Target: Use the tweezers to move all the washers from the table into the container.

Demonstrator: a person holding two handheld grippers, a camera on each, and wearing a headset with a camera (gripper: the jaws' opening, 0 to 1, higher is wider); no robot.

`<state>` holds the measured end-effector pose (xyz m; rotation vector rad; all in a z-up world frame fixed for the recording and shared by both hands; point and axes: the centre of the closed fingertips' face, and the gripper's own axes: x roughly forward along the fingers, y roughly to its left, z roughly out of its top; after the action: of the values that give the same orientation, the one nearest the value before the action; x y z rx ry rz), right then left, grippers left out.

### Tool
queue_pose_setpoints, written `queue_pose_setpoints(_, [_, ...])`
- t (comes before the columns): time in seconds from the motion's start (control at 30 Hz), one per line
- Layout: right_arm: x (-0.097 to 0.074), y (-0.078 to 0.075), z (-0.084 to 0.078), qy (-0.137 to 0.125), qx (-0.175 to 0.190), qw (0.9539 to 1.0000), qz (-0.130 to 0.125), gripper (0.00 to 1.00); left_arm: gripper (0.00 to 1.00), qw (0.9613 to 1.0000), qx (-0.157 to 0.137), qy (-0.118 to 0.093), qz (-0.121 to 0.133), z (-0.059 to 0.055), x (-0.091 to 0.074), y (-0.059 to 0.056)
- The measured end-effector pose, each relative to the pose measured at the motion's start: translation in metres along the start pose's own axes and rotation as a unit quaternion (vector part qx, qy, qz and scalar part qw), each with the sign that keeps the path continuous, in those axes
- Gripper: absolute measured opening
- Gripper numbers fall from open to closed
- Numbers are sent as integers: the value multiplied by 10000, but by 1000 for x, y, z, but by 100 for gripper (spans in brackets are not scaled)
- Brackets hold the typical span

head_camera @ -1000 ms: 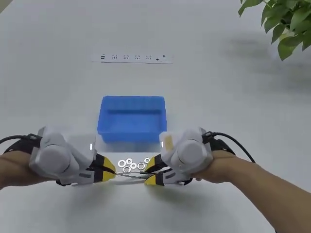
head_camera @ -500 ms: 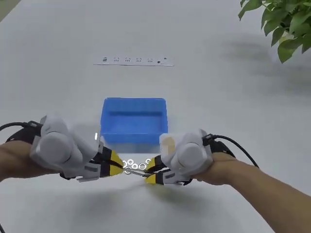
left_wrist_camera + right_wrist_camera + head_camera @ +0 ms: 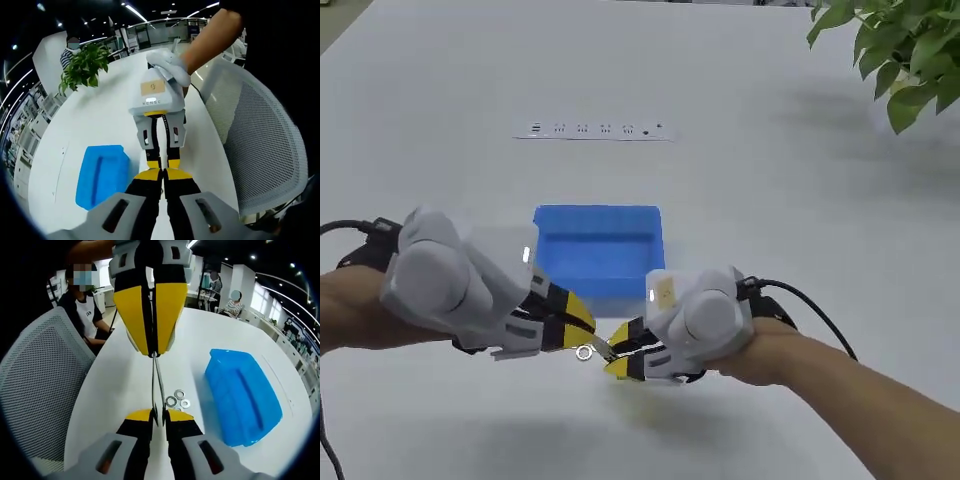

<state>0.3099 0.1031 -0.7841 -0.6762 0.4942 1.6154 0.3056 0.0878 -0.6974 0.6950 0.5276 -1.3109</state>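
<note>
Thin metal tweezers point(image 3: 623, 349) point(image 3: 156, 385) span the gap between my two grippers. My right gripper point(image 3: 620, 363) point(image 3: 160, 419) is shut on their wider end. My left gripper point(image 3: 582, 325) point(image 3: 162, 176) faces it tip to tip and is shut on their narrow end point(image 3: 152, 355). One washer point(image 3: 583, 352) shows right at that narrow end; I cannot tell whether the tweezers grip it. Three washers point(image 3: 177, 399) lie on the white table beside the blue container point(image 3: 598, 240) point(image 3: 245, 395) point(image 3: 101, 175), which is just beyond both grippers.
A white power strip point(image 3: 592, 130) lies farther back on the table point(image 3: 770, 230). A leafy plant point(image 3: 905, 50) stands at the far right corner. A mesh office chair point(image 3: 40, 385) stands off the table's near edge, and people sit in the background.
My left gripper has moved right and closer to the right one, both a little higher. The cluster of washers seen between them earlier is now covered, and a single washer shows at the tweezers' end.
</note>
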Motion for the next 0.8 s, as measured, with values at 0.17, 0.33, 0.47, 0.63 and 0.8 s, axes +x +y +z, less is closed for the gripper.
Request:
queue_pose_setpoints(0.17, [4, 4, 3, -19, -8, 10000, 44, 12, 6, 9999, -69, -88, -30, 3, 1, -2])
queue_pose_setpoints(0.33, [6, 7, 3, -16, 7, 10000, 98, 12, 6, 9998, -138, -152, -54, 3, 3, -5])
queue_pose_setpoints(0.47, [8, 8, 2, -6, 23, 9999, 118, 12, 6, 9997, -160, -184, -72, 4, 5, -6])
queue_pose_setpoints(0.63, [8, 9, 3, -21, 81, 9999, 104, 13, 5, 9996, -180, -178, -94, 4, 4, -6])
queue_pose_setpoints(0.8, [8, 8, 4, -43, 116, 9999, 86, 15, 5, 9996, -229, -151, -87, 3, 2, -4])
